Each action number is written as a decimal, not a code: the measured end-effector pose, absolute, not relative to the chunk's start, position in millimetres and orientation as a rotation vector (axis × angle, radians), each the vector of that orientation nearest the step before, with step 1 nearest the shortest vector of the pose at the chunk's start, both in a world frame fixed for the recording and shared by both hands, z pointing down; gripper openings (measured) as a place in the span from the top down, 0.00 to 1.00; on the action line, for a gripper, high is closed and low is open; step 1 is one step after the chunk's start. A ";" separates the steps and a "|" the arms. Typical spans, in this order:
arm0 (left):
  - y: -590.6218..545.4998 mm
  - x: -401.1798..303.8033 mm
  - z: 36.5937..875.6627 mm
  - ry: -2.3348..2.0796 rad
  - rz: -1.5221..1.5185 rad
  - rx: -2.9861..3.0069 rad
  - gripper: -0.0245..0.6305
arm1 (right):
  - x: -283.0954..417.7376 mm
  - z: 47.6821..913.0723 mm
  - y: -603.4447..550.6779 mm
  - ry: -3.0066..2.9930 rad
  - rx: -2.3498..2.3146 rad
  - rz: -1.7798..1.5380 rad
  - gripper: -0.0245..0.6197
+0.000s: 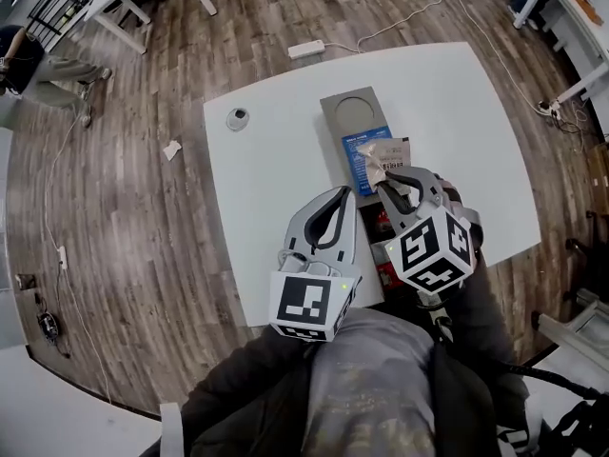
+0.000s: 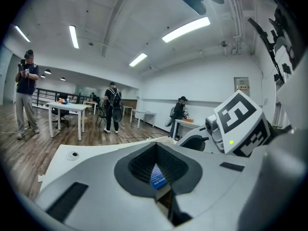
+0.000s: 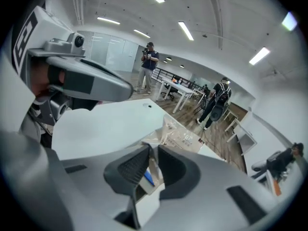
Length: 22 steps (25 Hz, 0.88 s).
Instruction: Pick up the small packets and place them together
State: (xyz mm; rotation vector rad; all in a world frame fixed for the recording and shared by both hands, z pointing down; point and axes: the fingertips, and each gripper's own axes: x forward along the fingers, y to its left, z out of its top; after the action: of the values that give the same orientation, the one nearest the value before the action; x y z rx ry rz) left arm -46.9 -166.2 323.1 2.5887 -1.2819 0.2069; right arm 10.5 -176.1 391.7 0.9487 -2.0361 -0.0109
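Note:
My right gripper [image 1: 382,181] is shut on a crinkly beige packet [image 1: 388,153], held above the white table [image 1: 276,179]. In the right gripper view the packet [image 3: 181,136] sticks out past the closed jaws of my right gripper [image 3: 153,149]. A blue packet [image 1: 359,161] lies on a grey board [image 1: 350,112] just beyond it, and shows through the left jaws as a blue packet [image 2: 157,177]. My left gripper [image 1: 339,195] hovers beside the right one; its tips meet with nothing between them, as my left gripper [image 2: 155,146] shows in its own view.
Red packets [image 1: 383,225] lie under the grippers near the table's front edge. A small round disc [image 1: 237,118] sits at the table's far left. A power strip [image 1: 306,49] and cables lie on the wooden floor. People stand by desks farther back.

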 end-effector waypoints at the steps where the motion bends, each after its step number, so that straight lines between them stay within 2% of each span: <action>1: -171.6 -49.4 322.6 -1.295 0.205 2.583 0.96 | 9.0 392.1 -186.0 -2.035 0.941 -0.017 0.86; 12: -199.5 -85.6 354.8 -1.416 0.260 2.389 0.96 | 5.0 429.4 -260.4 -2.000 0.863 0.031 0.85; 22: -201.4 -91.4 360.1 -1.431 0.258 2.355 0.96 | 1.7 444.0 -261.0 -2.014 0.848 0.066 0.79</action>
State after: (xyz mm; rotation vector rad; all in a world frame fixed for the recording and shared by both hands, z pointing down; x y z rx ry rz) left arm -91.4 -201.4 360.1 2.3554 -1.4312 0.2582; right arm 1.7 -261.0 444.0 0.8475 -2.0141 0.0661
